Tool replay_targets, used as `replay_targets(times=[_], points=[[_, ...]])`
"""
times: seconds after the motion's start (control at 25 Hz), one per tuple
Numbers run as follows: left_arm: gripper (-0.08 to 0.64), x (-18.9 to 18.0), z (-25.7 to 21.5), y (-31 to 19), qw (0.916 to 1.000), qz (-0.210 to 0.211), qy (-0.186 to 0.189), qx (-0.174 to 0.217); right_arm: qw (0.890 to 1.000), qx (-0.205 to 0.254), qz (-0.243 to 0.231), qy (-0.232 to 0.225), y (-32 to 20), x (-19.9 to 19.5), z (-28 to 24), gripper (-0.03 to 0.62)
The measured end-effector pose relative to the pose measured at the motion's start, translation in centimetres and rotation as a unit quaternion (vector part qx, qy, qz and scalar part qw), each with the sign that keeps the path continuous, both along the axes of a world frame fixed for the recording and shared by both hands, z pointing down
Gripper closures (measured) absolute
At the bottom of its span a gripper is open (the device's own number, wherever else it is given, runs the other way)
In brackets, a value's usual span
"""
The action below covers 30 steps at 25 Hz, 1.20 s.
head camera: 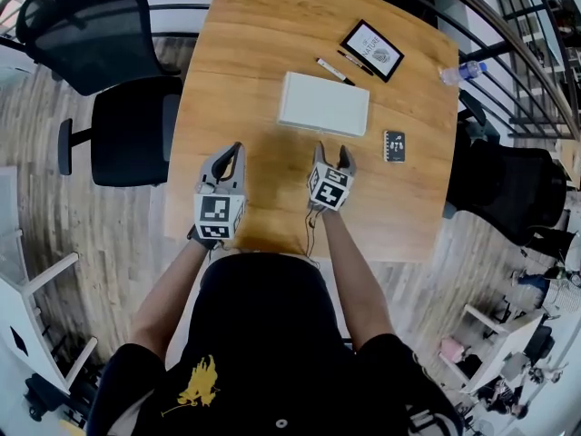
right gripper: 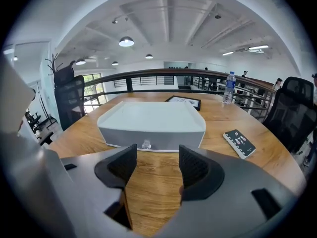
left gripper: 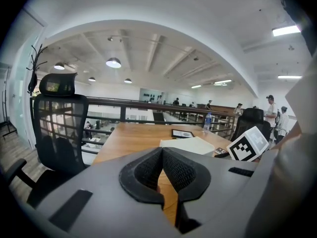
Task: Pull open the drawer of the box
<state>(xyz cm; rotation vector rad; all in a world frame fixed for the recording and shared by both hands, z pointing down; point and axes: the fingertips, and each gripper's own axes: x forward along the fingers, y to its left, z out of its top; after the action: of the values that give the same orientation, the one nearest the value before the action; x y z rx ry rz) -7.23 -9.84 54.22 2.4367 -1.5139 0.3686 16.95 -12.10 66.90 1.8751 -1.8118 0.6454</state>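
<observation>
- The white box (head camera: 323, 104) lies flat near the middle of the desk (head camera: 245, 34). Its long front faces the near edge, where the person stands.
- Its drawer (right gripper: 171, 139) looks fully shut, flush with the box front. A small clear knob (right gripper: 146, 144) sits low at the middle of that front.
- The right gripper (right gripper: 157, 158) is near the box front but not touching it. Its fingers are spread wide, with only bare desk between them.
- The left gripper (left gripper: 162, 151) is toward the near left part of the desk, clear of the box. Its fingers meet tip to tip on nothing.
- The step in hand appears to be the reach for the knob. In the right gripper view the knob sits slightly left of the centre of the gap, so a small shift that way would centre it.
- Coming in low and nearly level should put the pads on the knob itself, not on the lip above it or the desk below.
- The knob looks small and smooth, so a firm, centred pinch matters, or it may slip out.
- The pull is best kept straight toward the near edge, since a skewed pull could jam the drawer.
- The box looks light and may slide along with the drawer. The left gripper could rest on its top to hold it.
- The black card (head camera: 394, 145) lies right of the box. The pen (head camera: 334, 71) and framed picture (head camera: 372, 51) lie beyond it, all out of the drawer's path.
</observation>
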Motion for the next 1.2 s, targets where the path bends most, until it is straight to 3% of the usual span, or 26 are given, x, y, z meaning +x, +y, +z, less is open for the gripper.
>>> replay_targets(times=[0.2, 0.36, 1.2], points=[[0.545, 1.6, 1.7, -0.5, 0.9988, 0.036, -0.008, -0.032, 1.000, 0.008, -0.026, 0.015, -1.6, -1.3, 0.5, 0.337], [0.545, 2.7, 1.9, 0.1, 0.9976, 0.059, -0.007, -0.033, 0.999, 0.004, -0.034, 0.022, -2.4, -1.8, 1.4, 0.355], [0.545, 2.3, 3.3, 2.1, 0.9954, 0.070, -0.021, -0.062, 0.999, -0.027, -0.033, 0.021, -3.8, -2.2, 3.5, 0.445]])
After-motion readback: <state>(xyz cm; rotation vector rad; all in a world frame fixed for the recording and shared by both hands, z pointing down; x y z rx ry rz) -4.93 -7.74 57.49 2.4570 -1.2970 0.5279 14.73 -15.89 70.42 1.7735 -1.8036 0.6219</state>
